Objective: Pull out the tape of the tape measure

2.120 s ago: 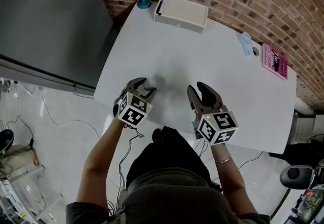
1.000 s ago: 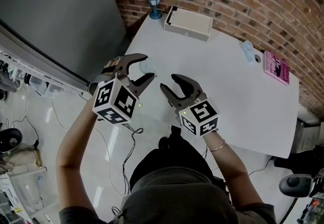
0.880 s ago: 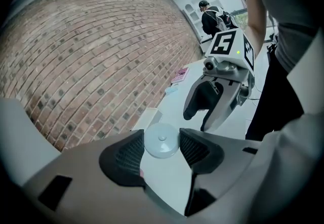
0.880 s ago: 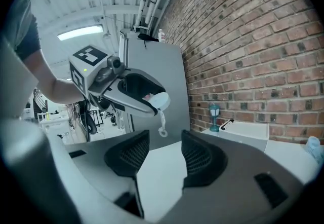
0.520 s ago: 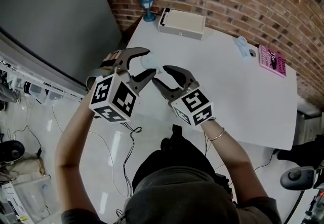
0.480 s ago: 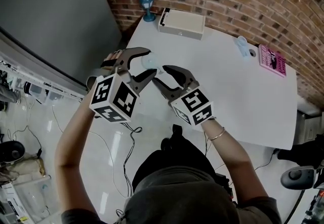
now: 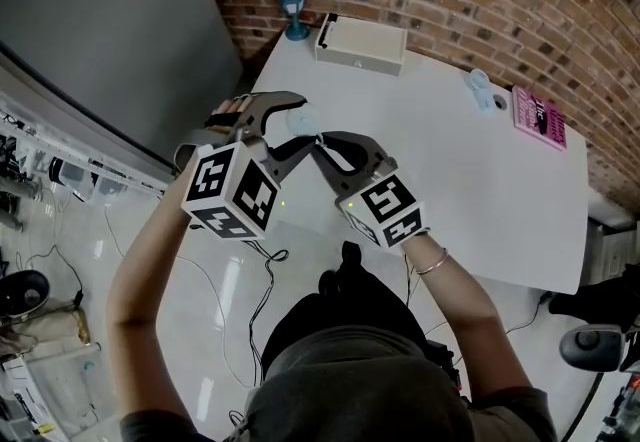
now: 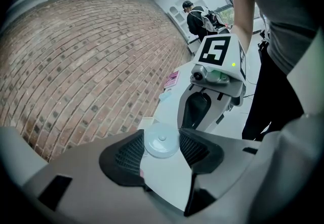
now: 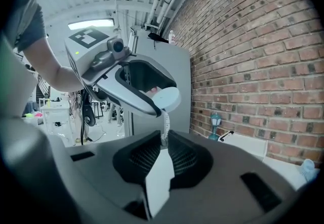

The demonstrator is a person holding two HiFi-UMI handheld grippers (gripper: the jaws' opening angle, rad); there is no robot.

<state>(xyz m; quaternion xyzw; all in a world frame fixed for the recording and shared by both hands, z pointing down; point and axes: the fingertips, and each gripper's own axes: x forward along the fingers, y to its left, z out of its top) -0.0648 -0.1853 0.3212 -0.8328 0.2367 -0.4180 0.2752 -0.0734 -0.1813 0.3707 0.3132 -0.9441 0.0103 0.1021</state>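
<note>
A round pale-blue tape measure [image 7: 297, 116] is held off the white table [image 7: 450, 190], near its left edge. My left gripper [image 7: 299, 121] is shut on it, one pad on each side of the case [image 8: 161, 140]. A short length of tape [image 9: 164, 129] hangs from the case [image 9: 167, 99] and runs down between the pads of my right gripper [image 9: 164, 149]. Those jaws have just been closing and now pinch the tape's end. In the head view my right gripper [image 7: 322, 143] meets the left one tip to tip.
A cream box [image 7: 360, 42] and a small blue stand [image 7: 292, 10] sit at the table's far edge by the brick wall. A pale-blue item [image 7: 484, 90] and a pink booklet [image 7: 540, 120] lie at the far right. A grey panel stands left of the table.
Both grippers rose from the table, the left one carrying the tape measure. The right gripper's jaws, wide open beside the case half a second ago, have closed on the tape.
</note>
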